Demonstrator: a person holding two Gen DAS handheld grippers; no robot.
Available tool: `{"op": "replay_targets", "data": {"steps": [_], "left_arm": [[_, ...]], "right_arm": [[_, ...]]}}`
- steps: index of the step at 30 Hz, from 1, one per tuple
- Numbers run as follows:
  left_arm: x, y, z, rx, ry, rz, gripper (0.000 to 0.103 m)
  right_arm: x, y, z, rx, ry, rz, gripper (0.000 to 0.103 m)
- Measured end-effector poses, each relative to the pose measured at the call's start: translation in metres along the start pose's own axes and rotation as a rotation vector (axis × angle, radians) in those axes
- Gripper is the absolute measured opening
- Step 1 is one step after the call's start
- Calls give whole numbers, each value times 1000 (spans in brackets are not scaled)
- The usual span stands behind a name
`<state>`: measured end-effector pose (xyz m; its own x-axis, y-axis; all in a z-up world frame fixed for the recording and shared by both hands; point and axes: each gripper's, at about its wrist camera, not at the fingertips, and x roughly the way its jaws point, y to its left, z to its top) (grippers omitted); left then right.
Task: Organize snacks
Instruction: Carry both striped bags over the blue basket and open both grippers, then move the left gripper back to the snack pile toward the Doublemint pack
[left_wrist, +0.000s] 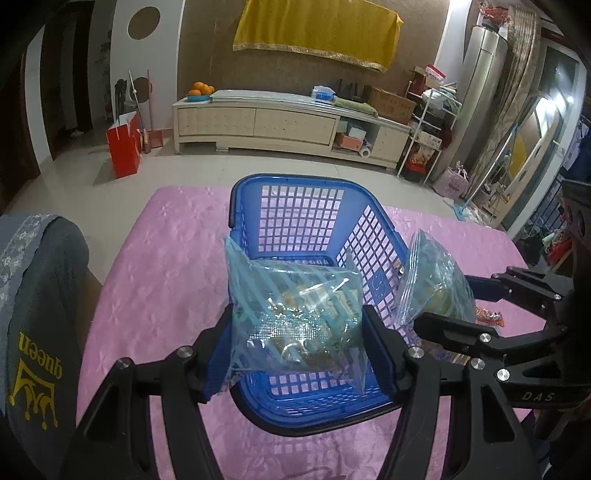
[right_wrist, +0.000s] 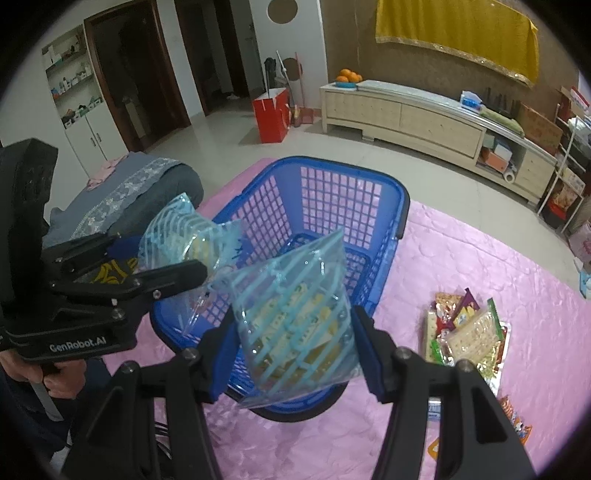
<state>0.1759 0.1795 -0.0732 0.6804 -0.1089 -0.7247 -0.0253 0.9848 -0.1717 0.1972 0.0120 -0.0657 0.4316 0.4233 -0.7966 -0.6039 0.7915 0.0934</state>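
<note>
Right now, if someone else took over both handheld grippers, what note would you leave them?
Left gripper: shut on a striped snack bag, held over the blue basket.
Right gripper: shut on a second striped bag, also over the basket.
Basket sits on the pink cloth; its visible floor looks empty.
Done: both bags picked up.
Left: release both into the basket, then gather the loose snack packets on the cloth beside it.

"queen" on grey cushion (left_wrist: 37, 332)
</note>
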Motion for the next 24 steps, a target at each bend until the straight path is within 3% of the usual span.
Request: {"op": "replay_targets", "data": {"steps": [7, 11, 24], "left_arm": [[-2, 1, 1, 23, -4, -4, 70], [-12, 0, 1, 35, -20, 11, 75], [-65, -36, -9, 92, -85, 32, 75]], "right_arm": [[3, 2, 5, -20, 3, -1, 67], [-6, 3, 5, -16, -24, -28, 86], [-69, -7, -8, 36, -96, -42, 87]]}}
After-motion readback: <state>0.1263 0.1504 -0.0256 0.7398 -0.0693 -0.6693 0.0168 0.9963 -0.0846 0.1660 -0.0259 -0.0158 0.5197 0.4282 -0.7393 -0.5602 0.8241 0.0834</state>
